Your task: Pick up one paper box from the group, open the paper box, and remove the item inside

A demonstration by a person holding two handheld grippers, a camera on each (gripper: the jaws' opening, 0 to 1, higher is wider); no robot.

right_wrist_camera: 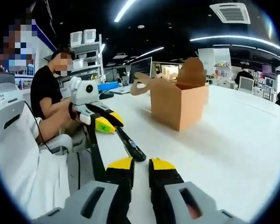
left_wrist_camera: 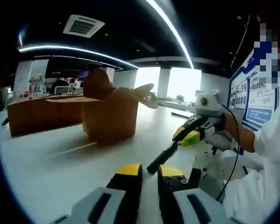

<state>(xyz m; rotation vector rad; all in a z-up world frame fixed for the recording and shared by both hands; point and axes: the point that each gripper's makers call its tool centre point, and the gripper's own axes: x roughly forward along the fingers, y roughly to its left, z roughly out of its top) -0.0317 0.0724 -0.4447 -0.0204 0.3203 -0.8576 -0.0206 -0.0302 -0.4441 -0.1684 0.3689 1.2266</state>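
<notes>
With both the left claw (left_wrist_camera: 150, 169) and right claw (right_wrist_camera: 141, 164) nearly together and empty, the opened paper box (right_wrist_camera: 178, 103) stands far across the white table (right_wrist_camera: 233, 140), so part one claw before reaching inside.

A brown paper box (left_wrist_camera: 111, 116) is standing upright on the white table (left_wrist_camera: 51, 172), its top flaps open. One rounded flap is sticking straight up at the back, and another is folding outward to the side, toward the bright windows. In the right gripper view the same box (right_wrist_camera: 179, 105) is sitting a little way ahead on the table, open at the top, with the rounded flap rising above it and the other flap reaching out to the left. More brown boxes (left_wrist_camera: 42, 112) are standing in a row just behind it. What is lying inside the open box cannot be made out.
</notes>
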